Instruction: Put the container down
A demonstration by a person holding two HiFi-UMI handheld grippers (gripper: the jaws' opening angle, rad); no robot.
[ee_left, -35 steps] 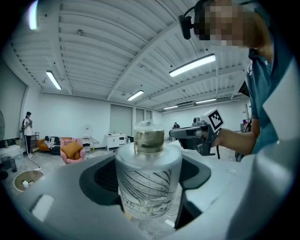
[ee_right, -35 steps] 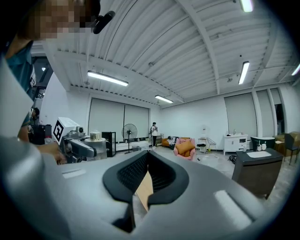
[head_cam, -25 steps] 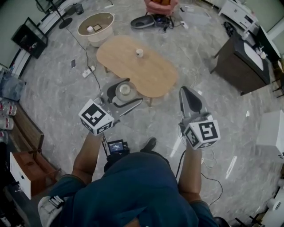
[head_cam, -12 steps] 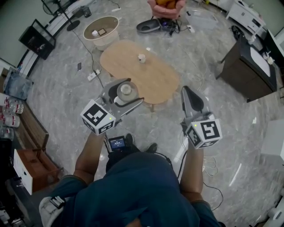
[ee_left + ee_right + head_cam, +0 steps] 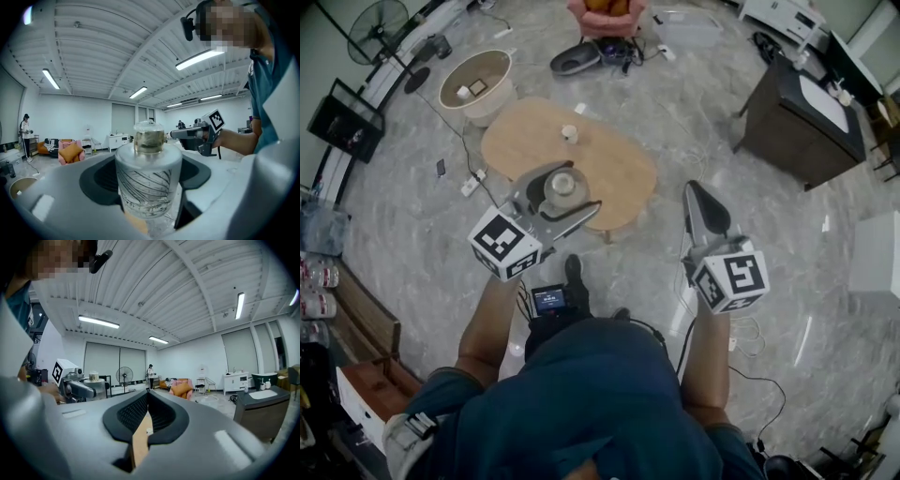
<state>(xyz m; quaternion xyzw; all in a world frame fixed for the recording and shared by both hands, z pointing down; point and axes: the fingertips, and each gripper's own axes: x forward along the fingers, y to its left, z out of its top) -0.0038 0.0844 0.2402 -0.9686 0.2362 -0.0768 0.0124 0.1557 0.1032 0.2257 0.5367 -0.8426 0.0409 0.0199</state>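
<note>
Frosted round glass jar with a lid [image 5: 148,180] sits upright, squeezed between the wide-apart fingers of the left gripper [image 5: 565,190], up in the air over the near edge of the oval wooden bench [image 5: 619,159]. I cannot see inside it. The right gripper [image 5: 701,202] points forward beside it, fingers shut, empty.

The head view looked steeply down; both gripper views sat close behind their jaws, facing across the room — all shared the pink armchair [image 5: 605,19].
</note>
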